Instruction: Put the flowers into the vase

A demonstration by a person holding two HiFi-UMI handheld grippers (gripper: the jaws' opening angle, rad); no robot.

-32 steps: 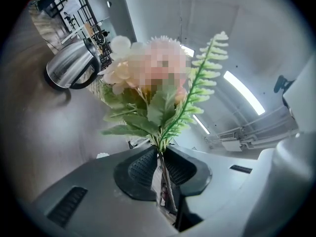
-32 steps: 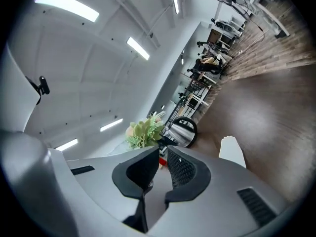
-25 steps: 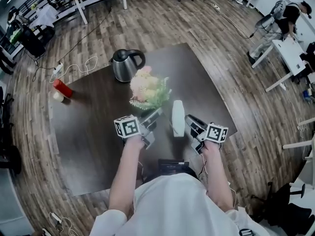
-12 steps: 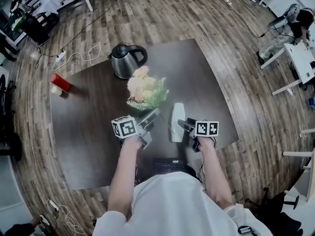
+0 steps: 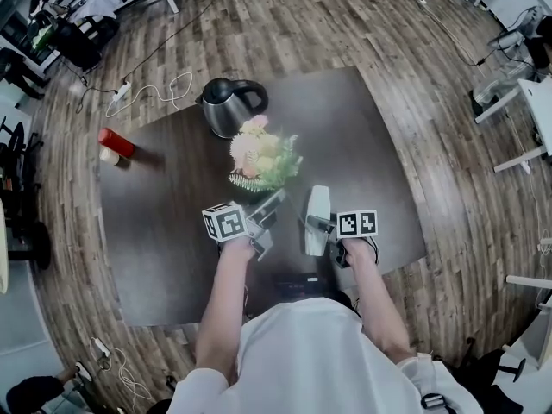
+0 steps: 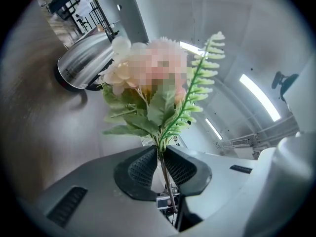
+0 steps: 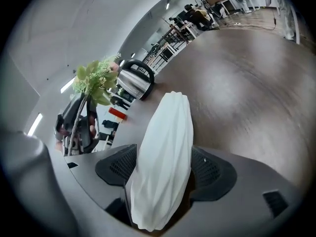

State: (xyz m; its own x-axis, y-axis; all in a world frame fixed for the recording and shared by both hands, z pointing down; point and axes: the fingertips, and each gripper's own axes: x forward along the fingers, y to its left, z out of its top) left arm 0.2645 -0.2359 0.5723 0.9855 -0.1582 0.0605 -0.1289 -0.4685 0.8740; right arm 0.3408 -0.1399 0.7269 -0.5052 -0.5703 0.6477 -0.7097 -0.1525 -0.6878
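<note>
Left tool [image 6: 159, 157] clamps the flowers [image 6: 158, 107] by their stems; right tool [image 7: 163, 169] jaws have just been opening, spread around the white vase [image 7: 165, 132] on the worktop [image 5: 172, 231]. Steady that vase upright first, then feed the stems into its mouth. No writing is legible, only the tools' square markers [image 5: 226, 222].

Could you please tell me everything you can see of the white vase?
The white vase is tall and slim, with spiral ridges twisting along a matte, ceramic-looking body. It sits between the fingers of the right gripper, whose jaws have just been opening, over the dark table near its front edge, beside the flowers, which are not in it. Whether its base rests on the table is unclear.
</note>
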